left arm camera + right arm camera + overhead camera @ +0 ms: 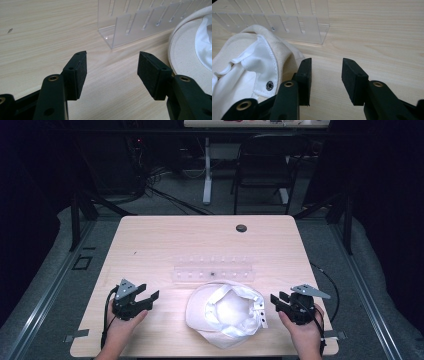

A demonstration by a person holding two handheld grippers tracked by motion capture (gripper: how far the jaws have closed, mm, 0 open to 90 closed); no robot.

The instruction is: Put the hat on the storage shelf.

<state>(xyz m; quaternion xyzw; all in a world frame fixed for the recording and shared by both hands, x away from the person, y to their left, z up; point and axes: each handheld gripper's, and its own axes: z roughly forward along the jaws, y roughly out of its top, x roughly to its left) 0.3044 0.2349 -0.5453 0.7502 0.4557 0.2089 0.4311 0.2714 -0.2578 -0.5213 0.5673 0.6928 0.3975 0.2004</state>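
A cream cap (225, 312) lies upside down on the wooden table (150, 245), its white lining facing up. Its brim (185, 57) curves in at the right of the left gripper view; its back strap with a metal snap (269, 85) lies by the right gripper. My left gripper (150, 298) is open to the cap's left, nothing between its pads (81, 75). My right gripper (277, 300) is open just right of the cap, its left pad (305, 80) close beside the strap. Behind the cap stands a clear acrylic rack (214, 272).
A dark round grommet (241, 228) sits near the table's far edge. Beyond the table stand a black chair (265, 165) and a white desk leg (207, 170) among floor cables. Bare wood stretches across the table's far half.
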